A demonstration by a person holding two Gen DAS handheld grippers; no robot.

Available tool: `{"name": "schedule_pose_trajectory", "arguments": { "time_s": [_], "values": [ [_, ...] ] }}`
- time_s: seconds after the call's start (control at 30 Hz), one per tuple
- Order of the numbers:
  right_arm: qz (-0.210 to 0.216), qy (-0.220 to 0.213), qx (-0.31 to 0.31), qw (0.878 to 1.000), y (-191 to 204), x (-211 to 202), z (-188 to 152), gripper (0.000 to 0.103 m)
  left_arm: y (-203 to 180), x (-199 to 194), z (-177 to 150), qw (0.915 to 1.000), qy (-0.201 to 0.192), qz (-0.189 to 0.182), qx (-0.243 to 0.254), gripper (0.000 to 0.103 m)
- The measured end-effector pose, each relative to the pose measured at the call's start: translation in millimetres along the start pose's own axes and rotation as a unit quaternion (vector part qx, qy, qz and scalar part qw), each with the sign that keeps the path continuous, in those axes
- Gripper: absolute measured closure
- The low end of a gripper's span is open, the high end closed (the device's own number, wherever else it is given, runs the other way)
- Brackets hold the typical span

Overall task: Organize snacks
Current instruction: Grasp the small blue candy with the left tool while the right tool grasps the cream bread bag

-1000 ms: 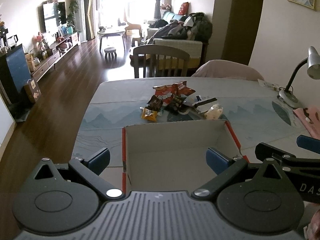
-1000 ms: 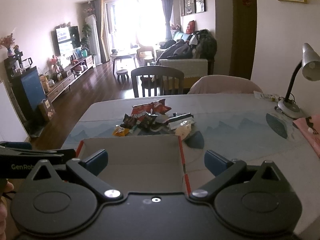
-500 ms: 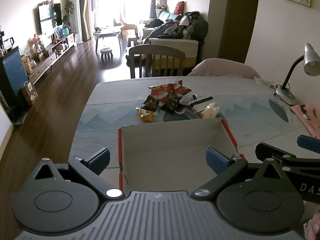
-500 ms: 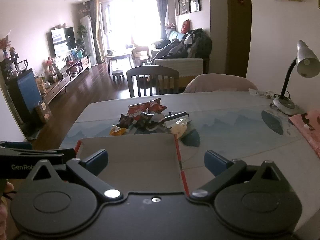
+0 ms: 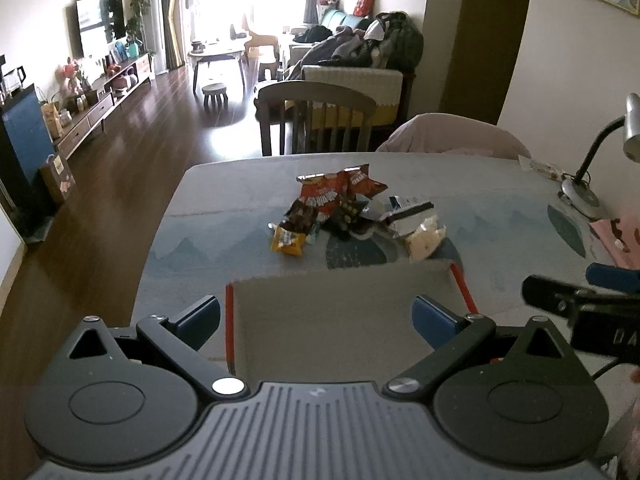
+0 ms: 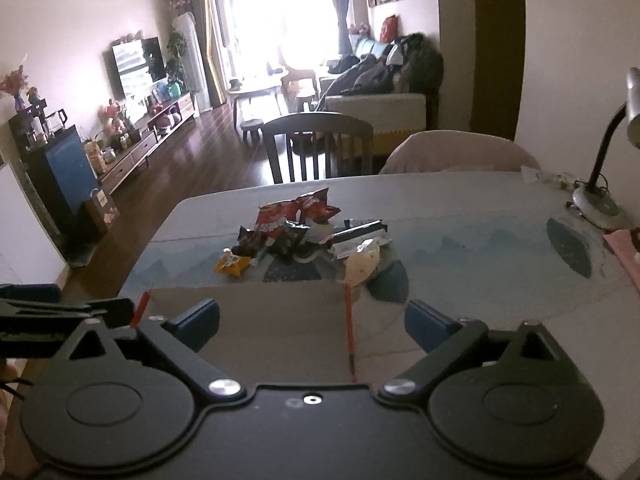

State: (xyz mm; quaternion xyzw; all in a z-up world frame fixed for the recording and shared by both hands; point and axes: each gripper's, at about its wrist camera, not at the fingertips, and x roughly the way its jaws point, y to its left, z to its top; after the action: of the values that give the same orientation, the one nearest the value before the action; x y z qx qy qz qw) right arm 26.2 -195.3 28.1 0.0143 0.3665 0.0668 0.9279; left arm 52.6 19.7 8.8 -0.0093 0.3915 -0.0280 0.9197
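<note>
A pile of snack packets [image 5: 352,212] lies mid-table: red bags, dark packets, a yellow packet [image 5: 287,241] and a pale bag [image 5: 425,237]. It also shows in the right wrist view [image 6: 304,236]. An open cardboard box [image 5: 344,308] with red edges stands on the near side of the pile, and shows in the right wrist view [image 6: 248,320]. My left gripper [image 5: 316,320] is open and empty above the box. My right gripper [image 6: 312,322] is open and empty over the box's right edge. Each gripper shows at the edge of the other's view.
A desk lamp [image 5: 588,184] and pink cloth [image 5: 616,236] sit at the table's right side. A wooden chair [image 5: 316,120] and a pink-covered chair [image 5: 452,136] stand at the far edge. The table's left edge [image 5: 160,232] drops to wooden floor.
Both grippers have drawn back and risen a little; the snack pile and box sit lower and farther in both views. Both stay open and empty.
</note>
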Motion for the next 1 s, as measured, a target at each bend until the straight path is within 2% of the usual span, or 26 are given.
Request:
{"name": "schedule_pose_trajectory", "arguments": {
  "time_s": [0.17,0.33,0.53,0.6,0.83,1.0],
  "values": [
    [0.015,0.008,0.000,1.000,-19.5,16.7,42.7,0.008,3.2,22.9,42.3,0.9998,0.021,-0.004,0.002,0.000],
    [0.026,0.039,0.017,0.999,-37.2,46.8,85.9,0.012,15.2,62.7,89.5,0.9962,0.083,-0.018,-0.021,0.000],
    [0.014,0.063,0.025,0.998,-54.4,91.8,130.2,0.012,22.3,106.3,135.3,0.9950,0.096,-0.009,-0.024,0.001],
    [0.012,0.080,0.030,0.996,-60.8,111.2,140.2,0.012,24.5,125.3,145.3,0.9932,0.114,-0.010,-0.022,0.001],
    [0.020,0.184,0.054,0.981,-77.2,186.5,143.6,0.017,29.7,195.6,159.3,0.9849,0.172,0.011,-0.014,0.004],
    [0.016,0.230,0.077,0.970,-88.2,231.3,128.9,0.023,17.4,236.2,159.3,0.9784,0.206,-0.002,0.012,0.009]
  ]
}}
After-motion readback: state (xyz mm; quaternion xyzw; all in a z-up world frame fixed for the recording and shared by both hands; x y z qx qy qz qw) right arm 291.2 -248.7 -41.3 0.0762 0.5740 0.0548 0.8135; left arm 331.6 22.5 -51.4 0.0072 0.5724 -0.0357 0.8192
